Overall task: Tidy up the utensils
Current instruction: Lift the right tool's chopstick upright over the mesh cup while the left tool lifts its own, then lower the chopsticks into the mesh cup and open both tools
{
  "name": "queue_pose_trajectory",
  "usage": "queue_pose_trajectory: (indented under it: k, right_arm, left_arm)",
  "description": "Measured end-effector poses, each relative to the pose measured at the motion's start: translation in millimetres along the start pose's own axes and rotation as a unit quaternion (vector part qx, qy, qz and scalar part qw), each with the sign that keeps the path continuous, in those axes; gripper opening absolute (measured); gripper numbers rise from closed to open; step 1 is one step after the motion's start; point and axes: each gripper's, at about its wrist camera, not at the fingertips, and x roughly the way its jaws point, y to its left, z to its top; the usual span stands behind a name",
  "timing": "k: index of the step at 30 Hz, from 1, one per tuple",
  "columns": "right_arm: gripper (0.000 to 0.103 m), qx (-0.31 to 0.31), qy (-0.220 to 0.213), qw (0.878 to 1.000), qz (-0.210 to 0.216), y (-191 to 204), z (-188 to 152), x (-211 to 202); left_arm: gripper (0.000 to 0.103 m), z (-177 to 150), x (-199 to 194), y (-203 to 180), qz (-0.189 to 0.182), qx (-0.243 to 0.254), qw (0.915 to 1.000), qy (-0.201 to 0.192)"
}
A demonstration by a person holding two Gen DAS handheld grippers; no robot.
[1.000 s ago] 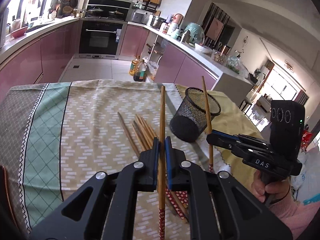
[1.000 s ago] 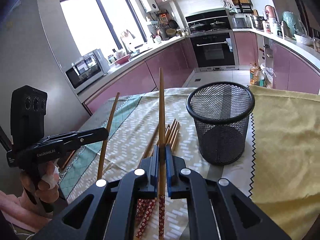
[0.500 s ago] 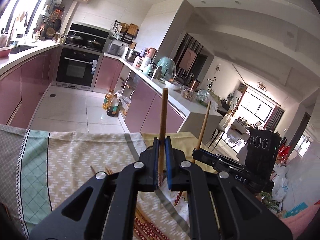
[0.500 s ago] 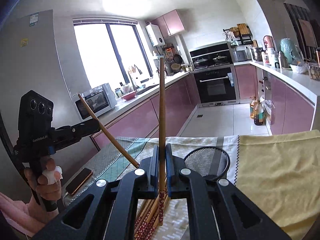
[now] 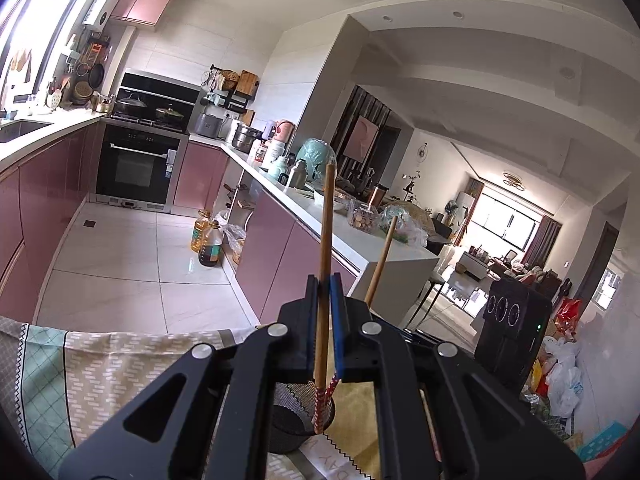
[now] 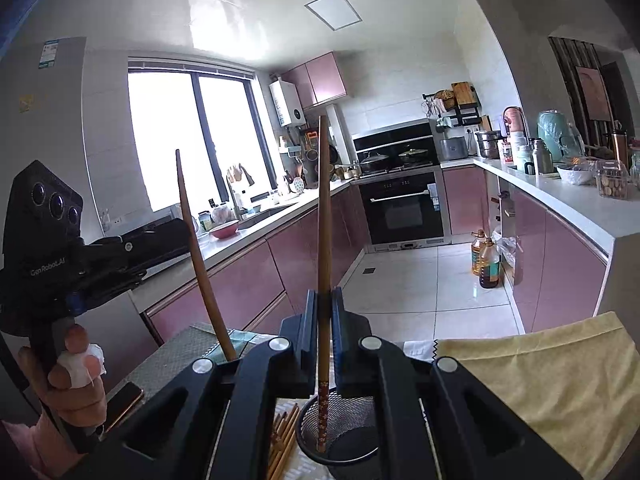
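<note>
My left gripper (image 5: 324, 294) is shut on a wooden chopstick (image 5: 327, 216) held nearly upright, its red patterned end hanging over the black mesh cup (image 5: 298, 424). My right gripper (image 6: 325, 300) is shut on a second chopstick (image 6: 323, 200), also upright, with its patterned end just inside the mesh cup's (image 6: 348, 434) rim. In the right wrist view the left gripper (image 6: 186, 236) shows at the left with its chopstick (image 6: 196, 248) leaning. The left wrist view catches the right gripper's chopstick (image 5: 382, 252); its jaws are hidden there.
Several more chopsticks (image 6: 284, 436) lie on the patterned tablecloth (image 5: 120, 360) left of the cup. A yellow cloth (image 6: 540, 380) covers the table's right side. A phone (image 6: 124, 400) lies near the person's hand (image 6: 76, 380). Kitchen counters and floor lie beyond the table edge.
Both grippers have risen and tilted up, each carrying its chopstick off the table. The chopsticks' lower ends now hang at the mesh cup, and most of the table has dropped out of view.
</note>
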Motion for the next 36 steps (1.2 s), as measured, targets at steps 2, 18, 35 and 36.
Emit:
queue_pose_trajectory:
  k: [2, 18, 35, 36]
  right_arm:
    - [0.005, -0.001, 0.011, 1.000, -0.006, -3, -6, 10]
    - [0.006, 0.013, 0.126, 0.992, -0.024, -15, -41, 52]
    - [0.030, -0.005, 0.098, 0.993, -0.066, -11, -47, 30]
    - [0.030, -0.009, 0.091, 0.994, -0.063, -7, -48, 22]
  left_arm:
    - [0.007, -2, 12, -1, 0.007, 0.002, 0.9999, 0.010]
    - [0.005, -61, 77, 33, 0.023, 0.011, 0.9891, 0.145]
    - [0.022, -79, 58, 42, 0.041, 0.037, 0.9926, 0.108]
    - [0.025, -82, 52, 43, 0.042, 0.040, 0.9928, 0.104]
